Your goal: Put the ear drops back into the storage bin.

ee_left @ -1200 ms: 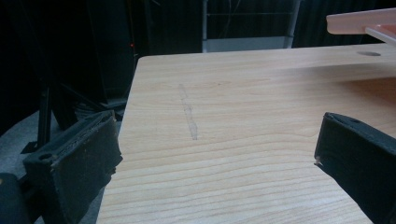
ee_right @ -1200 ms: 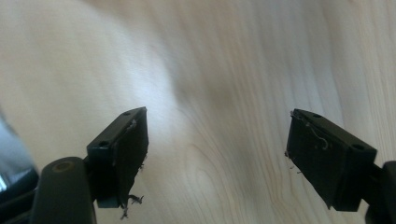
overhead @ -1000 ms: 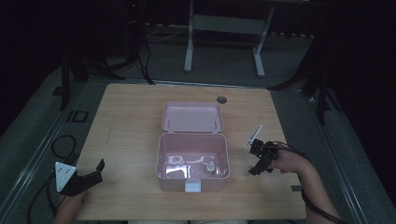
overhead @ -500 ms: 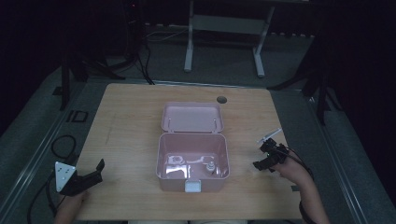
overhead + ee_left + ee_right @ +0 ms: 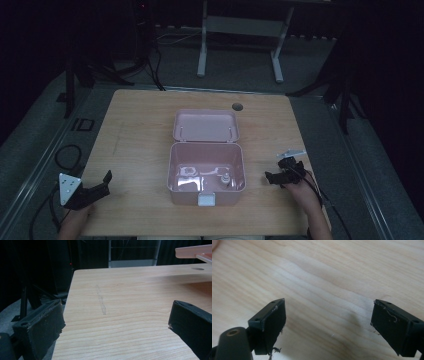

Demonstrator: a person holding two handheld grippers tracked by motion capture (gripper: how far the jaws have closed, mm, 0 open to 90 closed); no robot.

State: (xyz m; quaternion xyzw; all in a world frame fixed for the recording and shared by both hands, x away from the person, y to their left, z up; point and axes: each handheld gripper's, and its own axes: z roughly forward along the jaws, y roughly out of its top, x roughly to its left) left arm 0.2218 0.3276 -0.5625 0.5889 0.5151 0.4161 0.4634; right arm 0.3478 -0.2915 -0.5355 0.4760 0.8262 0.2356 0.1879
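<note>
one open pink box (image 5: 207, 170) on the table (image 5: 135, 135); two grippers, left (image 5: 95, 186) and right (image 5: 276, 176), both jaws wide apart, empty, the right's just opening.

Low in the high view's left corner, the left gripper (image 5: 97, 186) is matt black, topped by a pale grey three-cornered plate dotted with dark marks, a black cable looping off it. At lower right, the right gripper (image 5: 278, 176) is black too, with a light grey plate and thin dark cables along the bare forearm. Close up, its pads (image 5: 274, 326) are flat, frayed at the edges, screw holes at the corners, a brass-ringed hole at lower left.
</note>
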